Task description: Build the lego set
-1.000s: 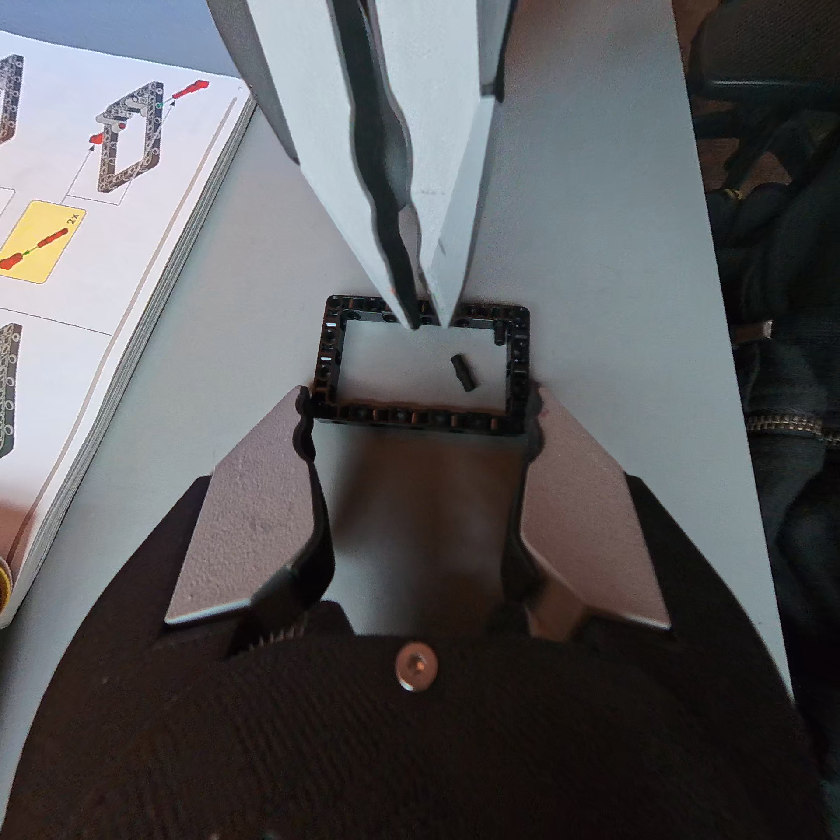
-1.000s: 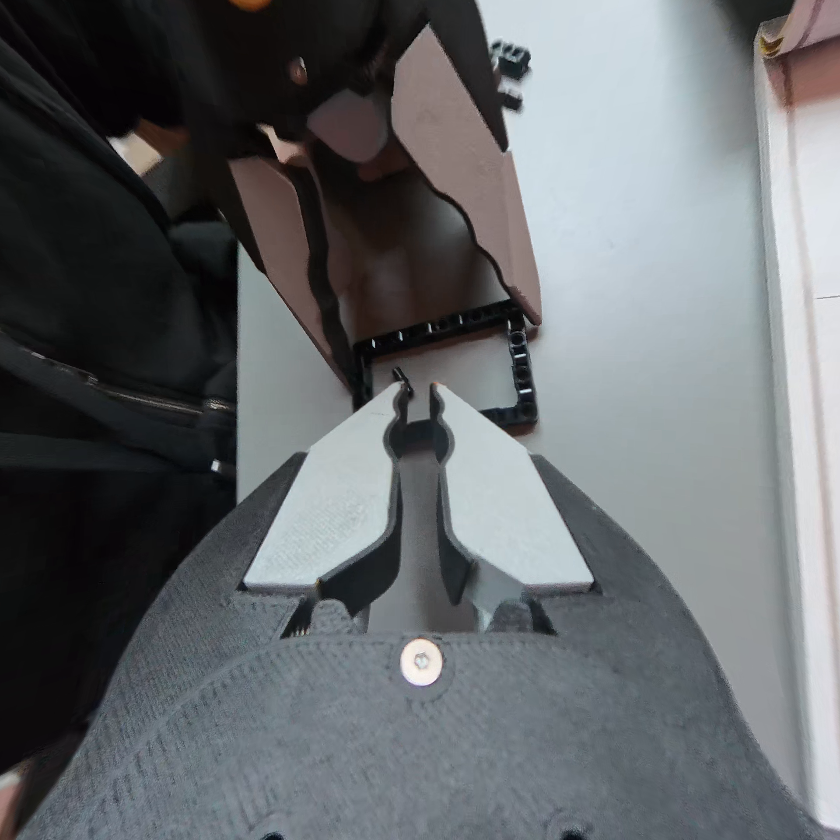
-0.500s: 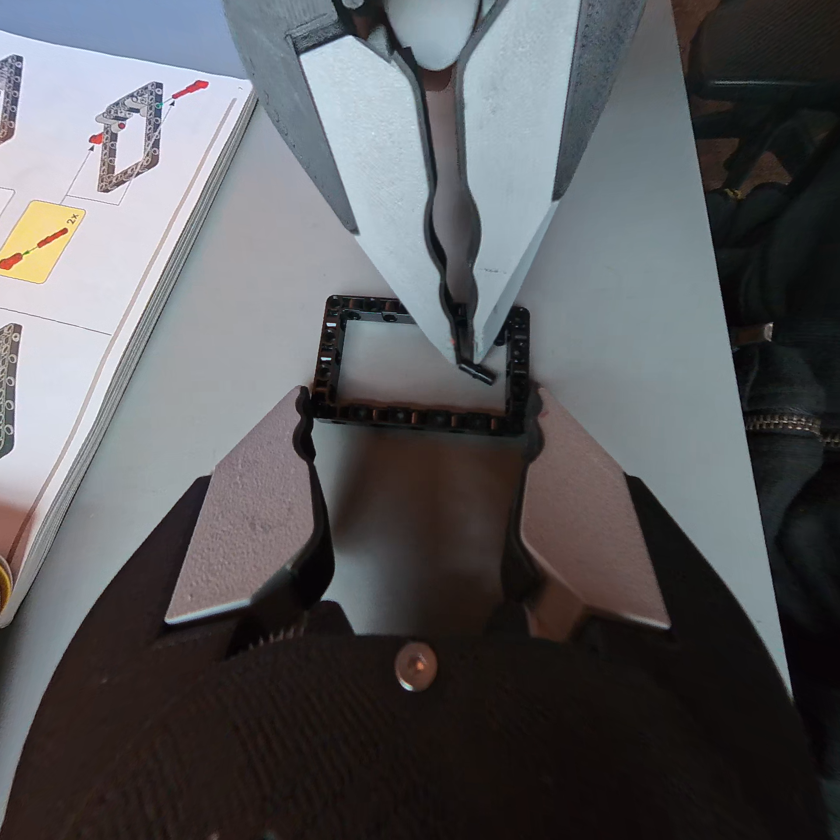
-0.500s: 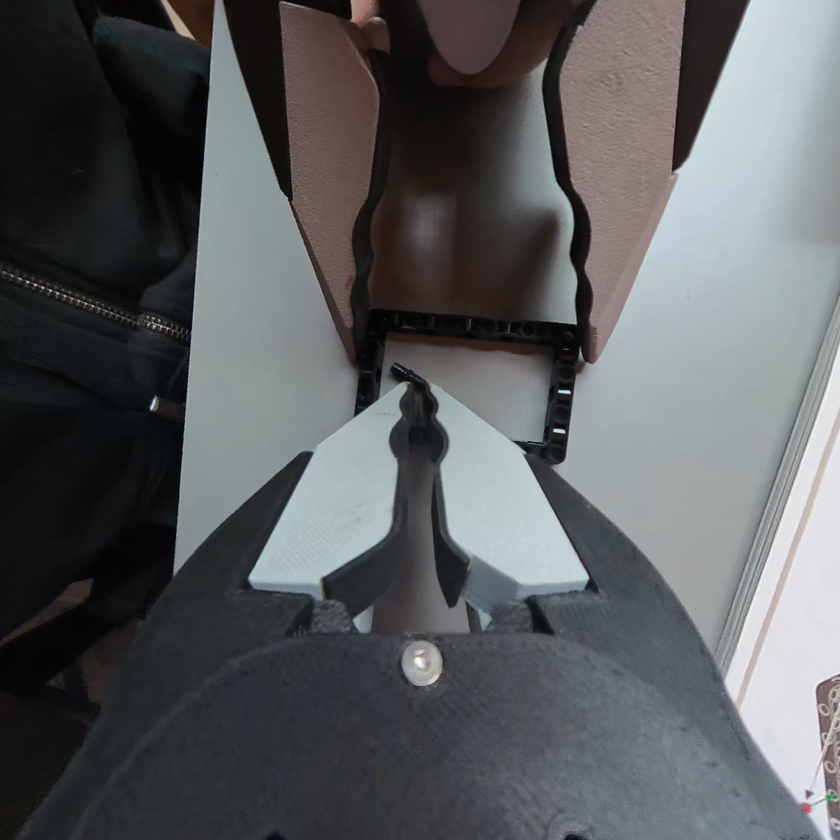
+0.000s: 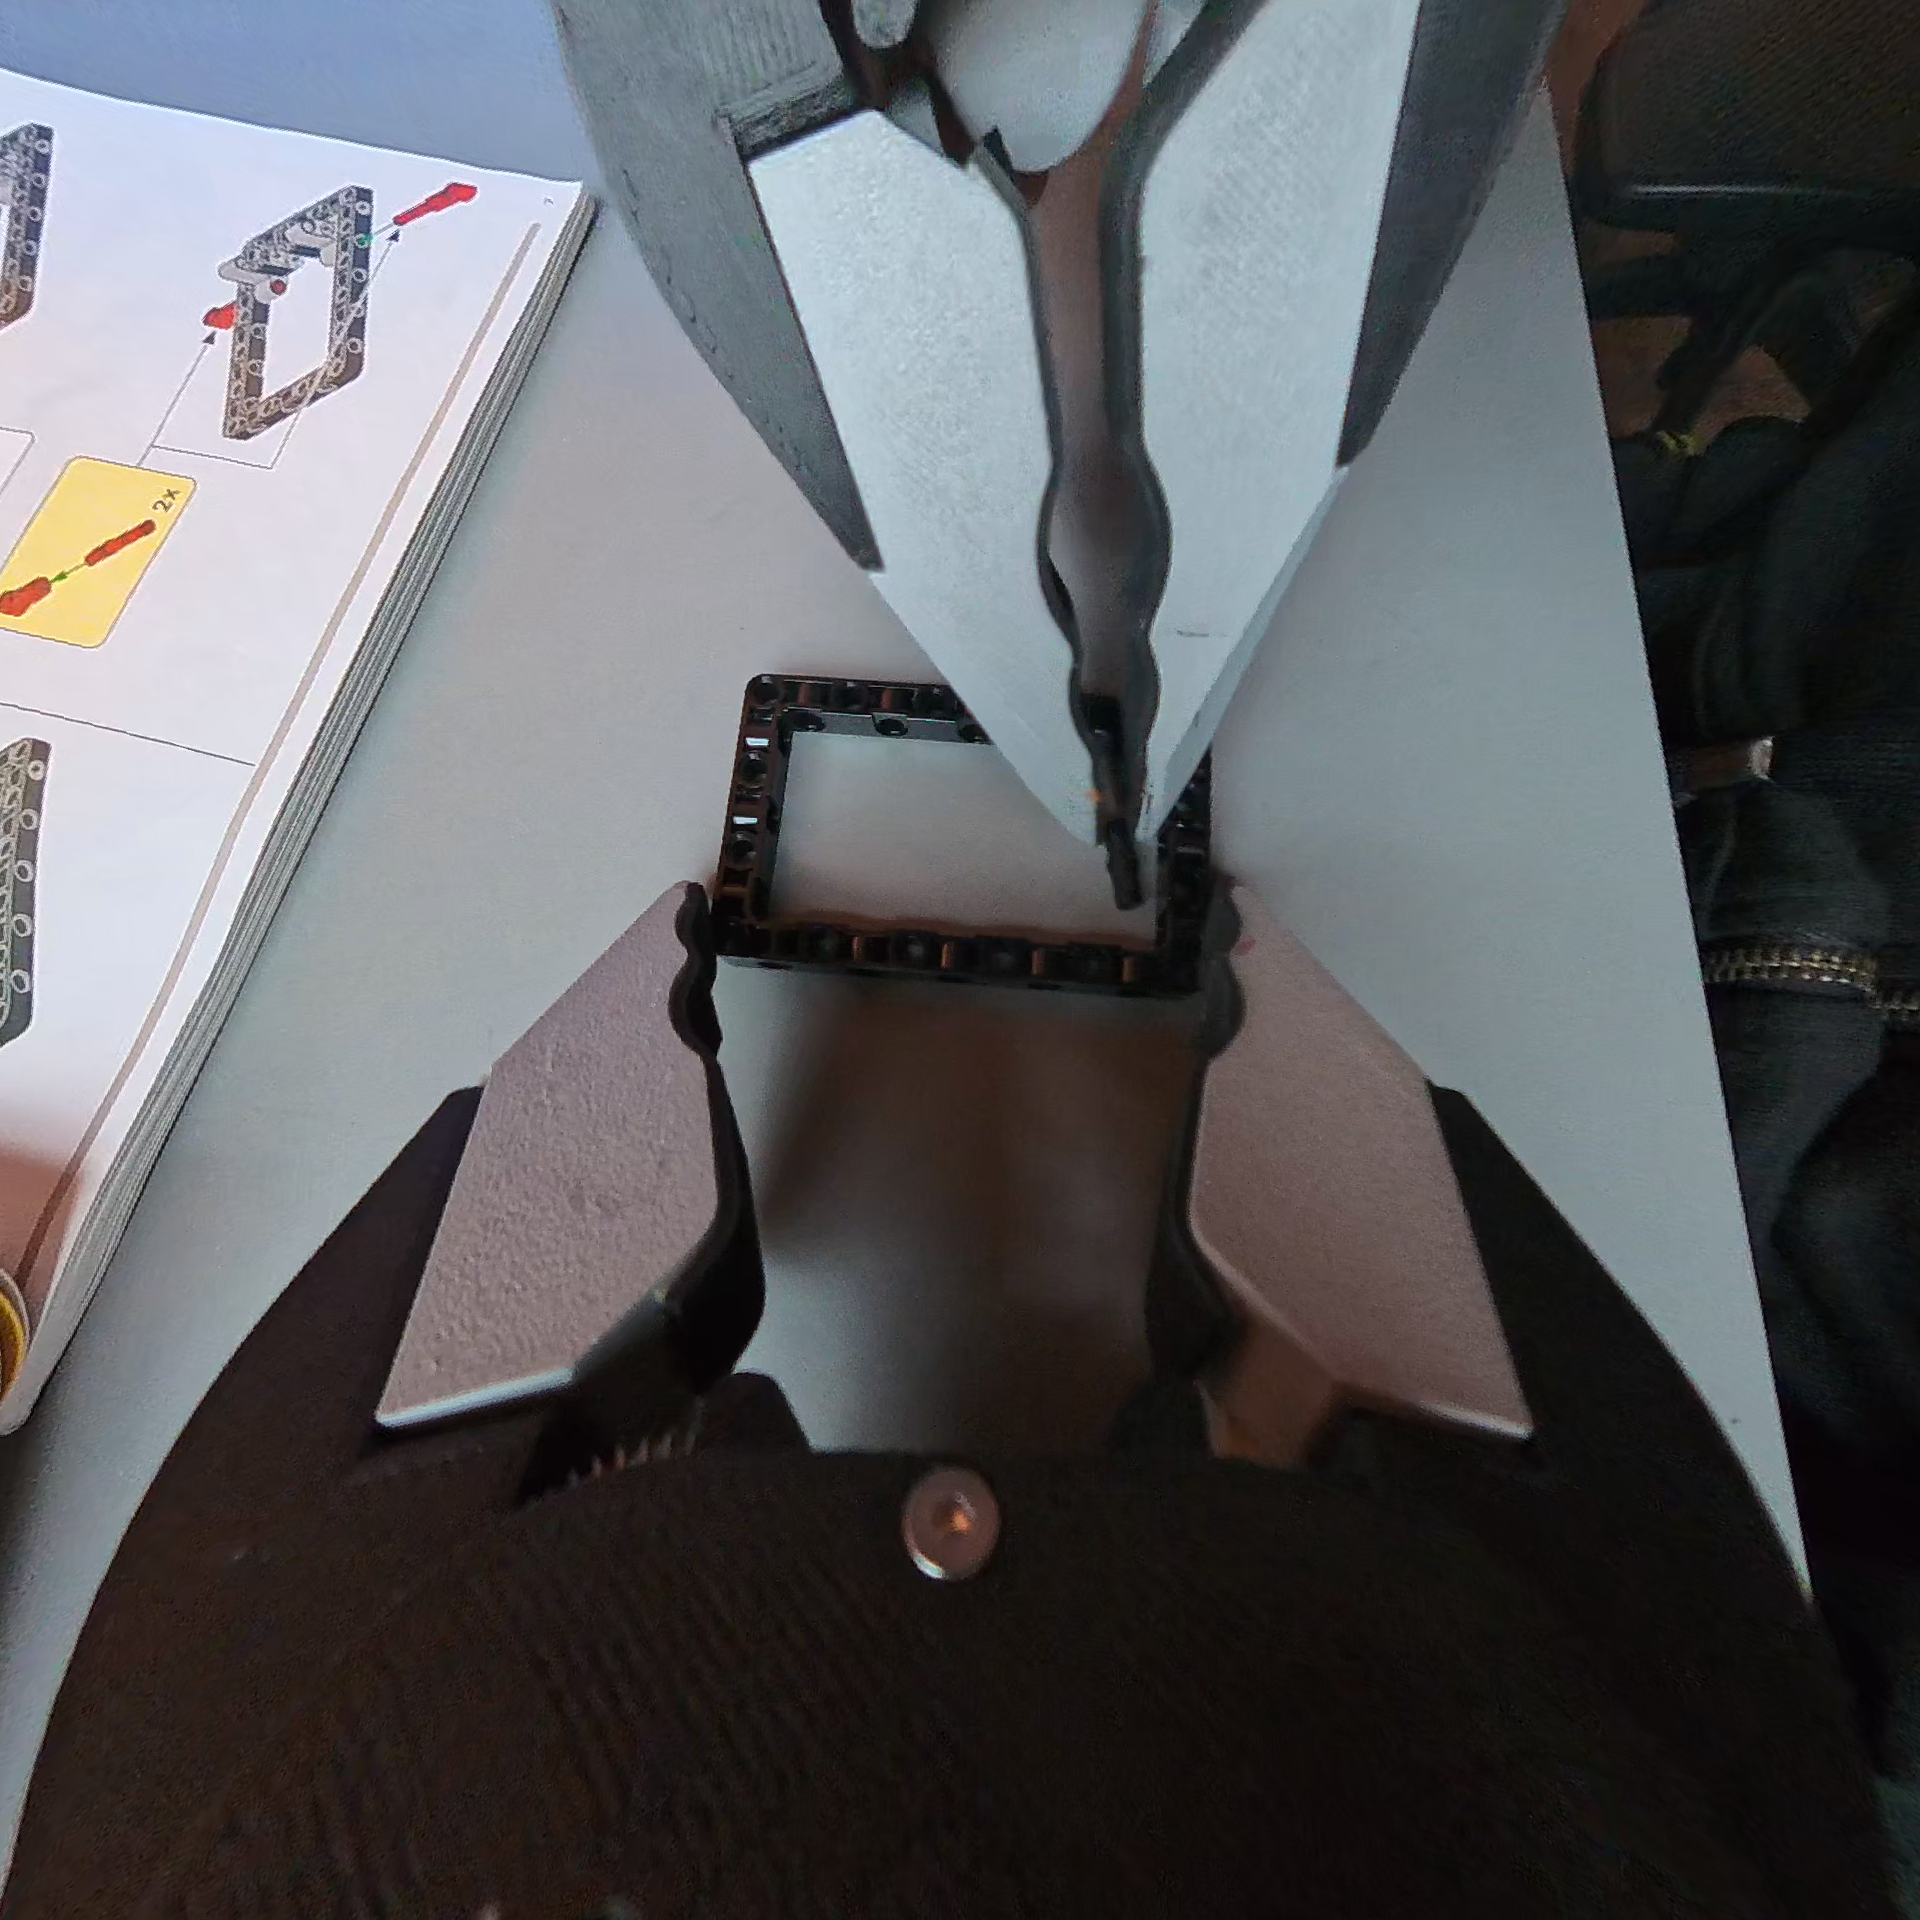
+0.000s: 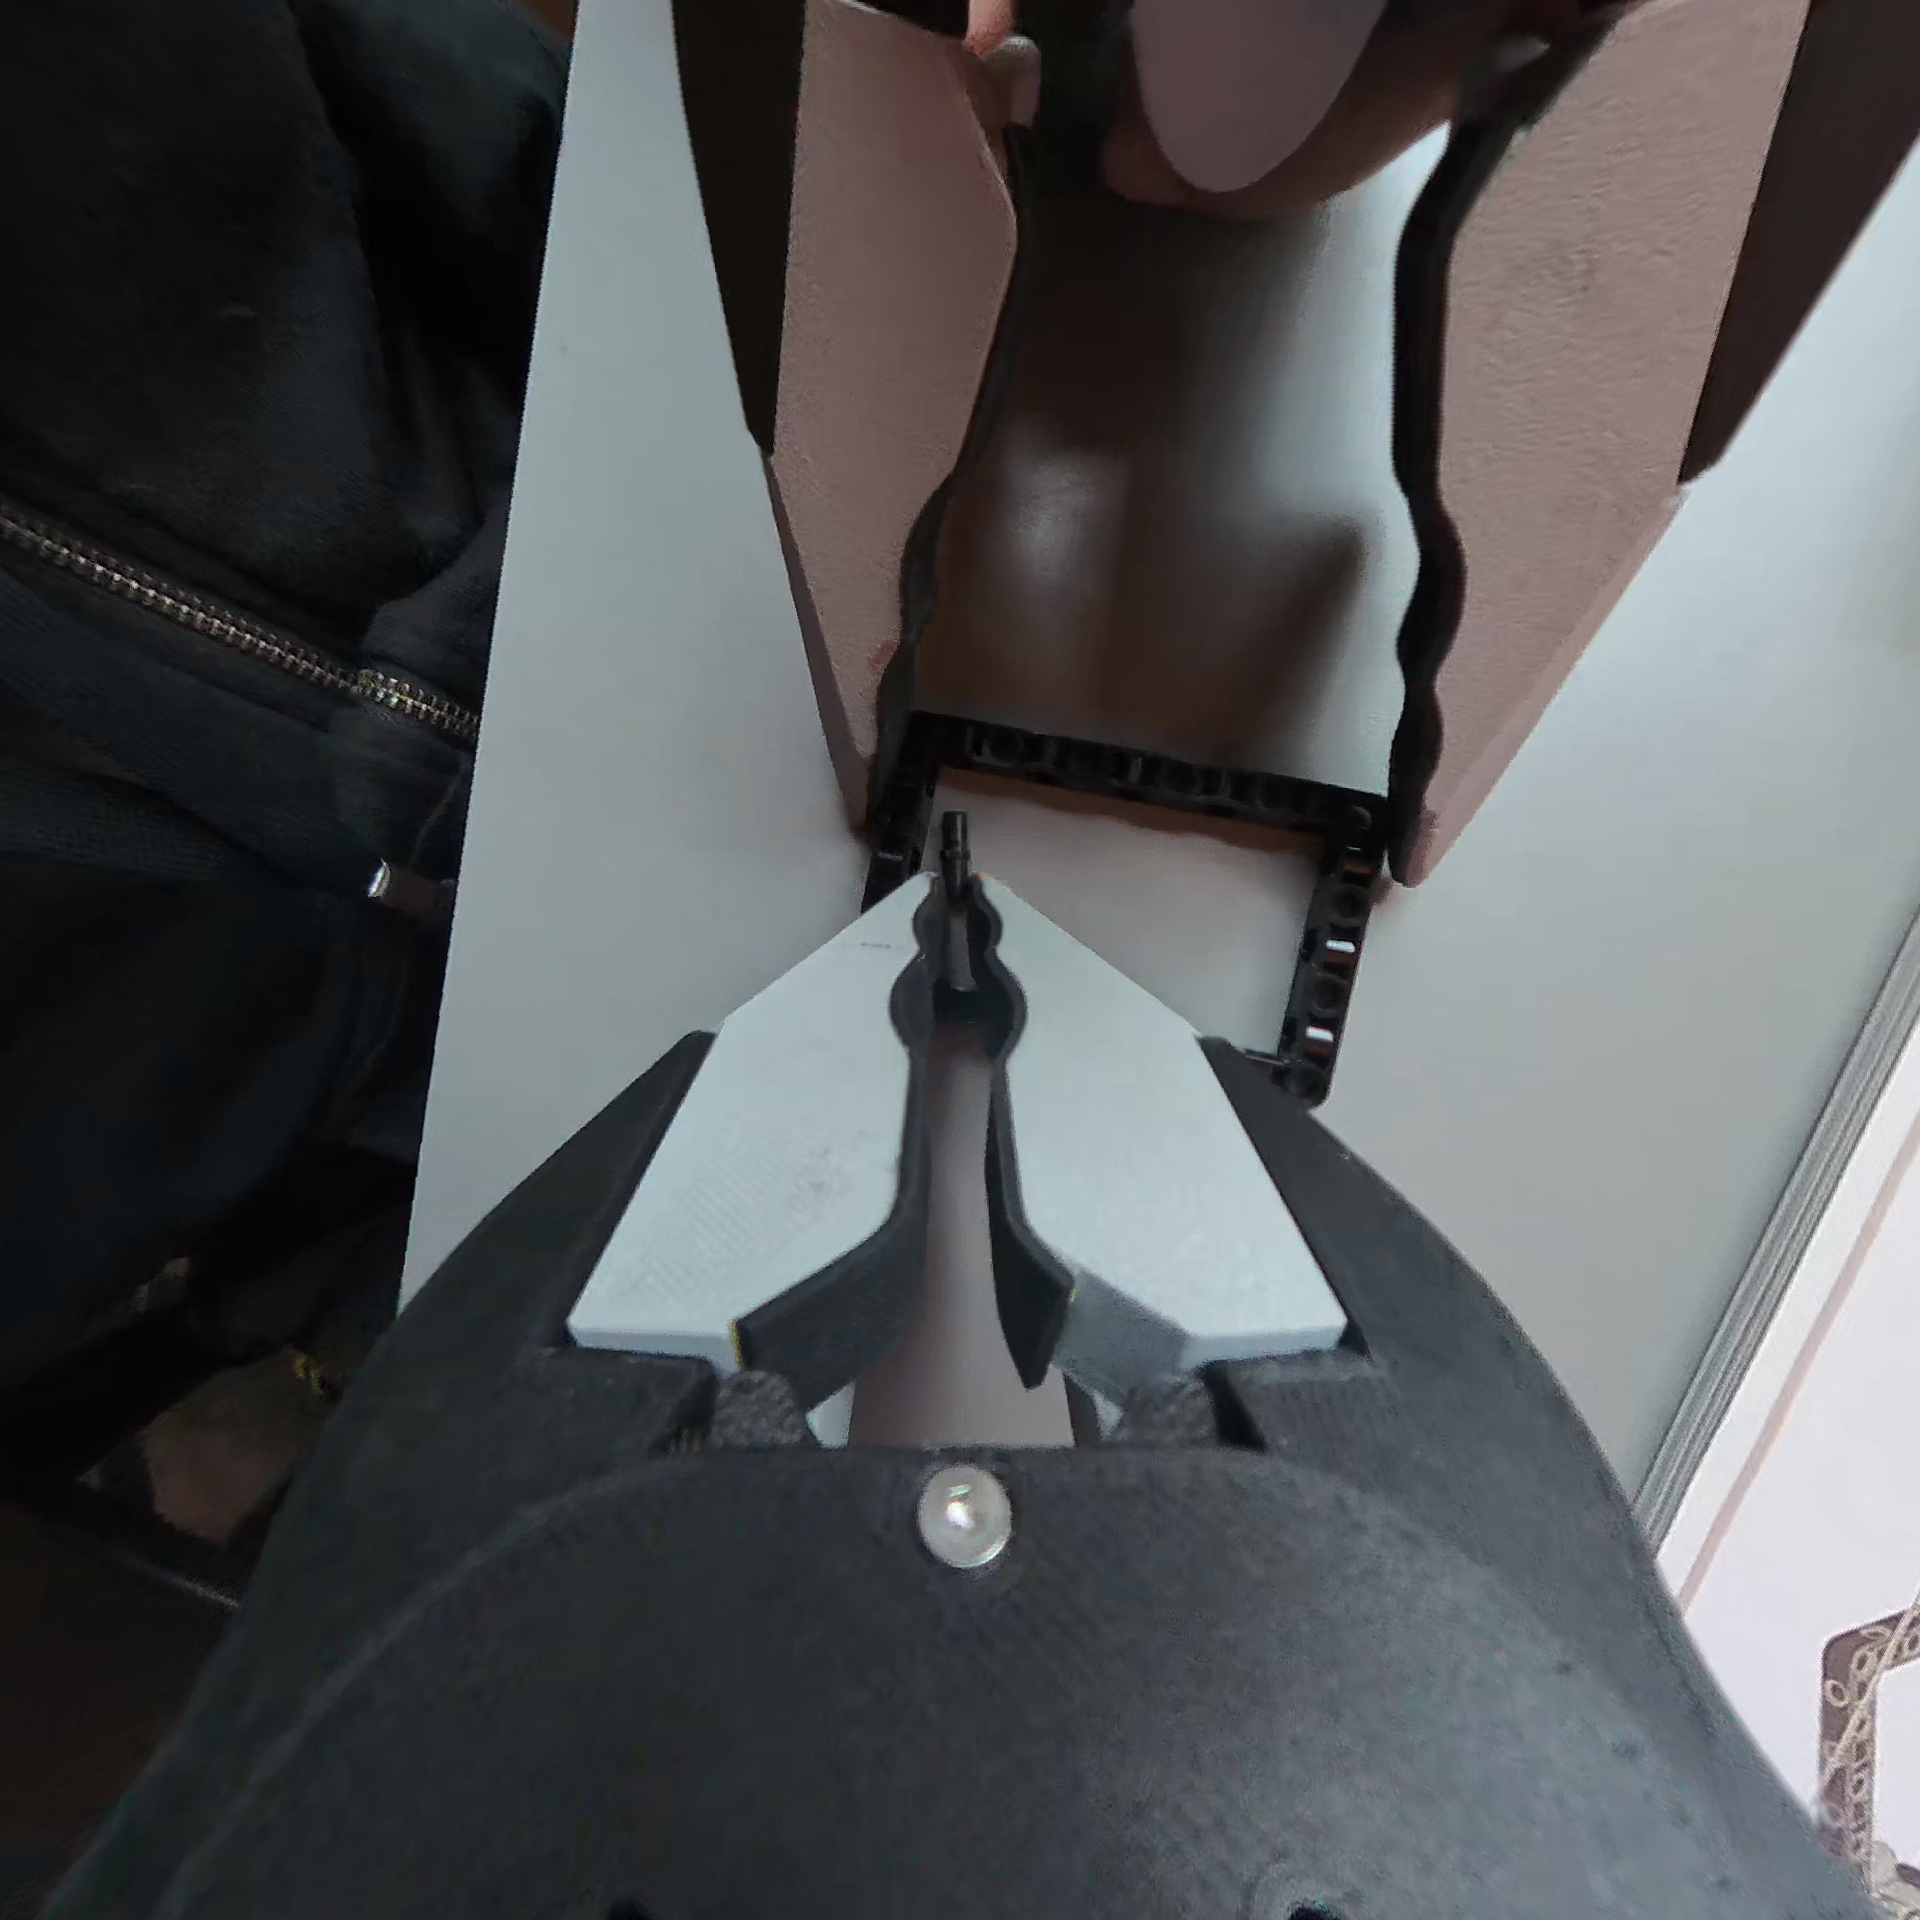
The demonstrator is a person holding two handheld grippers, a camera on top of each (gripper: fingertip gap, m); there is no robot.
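Observation:
A black rectangular lego frame [image 5: 758, 790] lies flat on the white table. My left gripper [image 5: 961, 940] is shut on the frame's near end, one finger on each outer side. It also shows in the right wrist view [image 6: 1132, 821], holding the frame [image 6: 1340, 935]. My right gripper [image 6: 958, 883] is shut on a small black pin [image 6: 954, 836] that sticks out past its tips. In the left wrist view the right gripper [image 5: 1124, 831] reaches in from above, and the pin [image 5: 1127, 873] hangs inside the frame near its right side.
An open instruction booklet [image 5: 208, 582] lies on the table at the left; its edge also shows in the right wrist view [image 6: 1808, 1226]. The table edge [image 5: 1662, 935] runs close on the right, with a person's dark zipped clothing [image 6: 229, 623] beyond it.
My right gripper closed on the loose pin inside the frame, lifted it and turned it to point along the fingers. My left gripper and the frame stayed still.

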